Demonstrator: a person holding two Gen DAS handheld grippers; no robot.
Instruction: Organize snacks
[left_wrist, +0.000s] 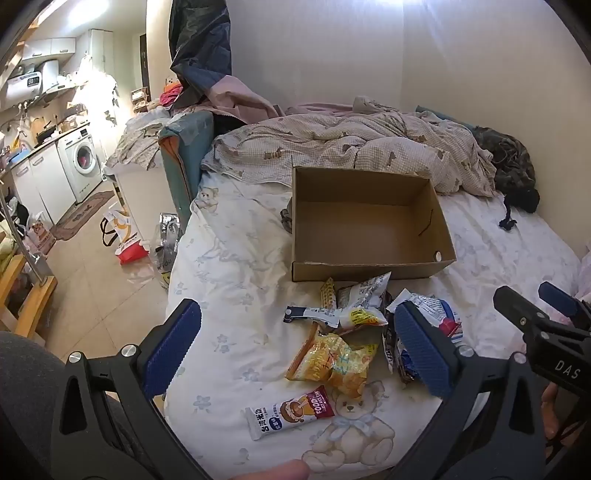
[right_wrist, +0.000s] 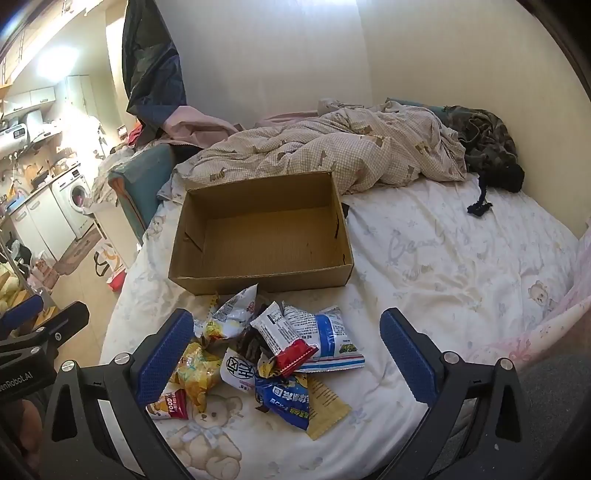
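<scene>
An open cardboard box (left_wrist: 369, 267) (right_wrist: 258, 275) lies on the bed with nothing in it. Just in front of it sits a loose pile of snack packets (left_wrist: 347, 332) (right_wrist: 273, 354): yellow bags (left_wrist: 332, 363), a red and white bar (left_wrist: 290, 411), a blue and white pouch (right_wrist: 328, 339), a red-ended packet (right_wrist: 284, 341). My left gripper (left_wrist: 295, 354) hovers open above the pile's left side. My right gripper (right_wrist: 286, 358) hangs open over the pile. Neither pair of pads touches a packet. The right gripper's tips (left_wrist: 535, 306) show at the left view's edge.
A rumpled checked duvet (right_wrist: 332, 147) and dark clothes (right_wrist: 487, 147) lie behind the box. The bedsheet (right_wrist: 443, 258) stretches right of the box. The bed's left edge drops to a tiled floor (left_wrist: 92, 288) with bags; a washing machine (left_wrist: 83, 162) stands beyond.
</scene>
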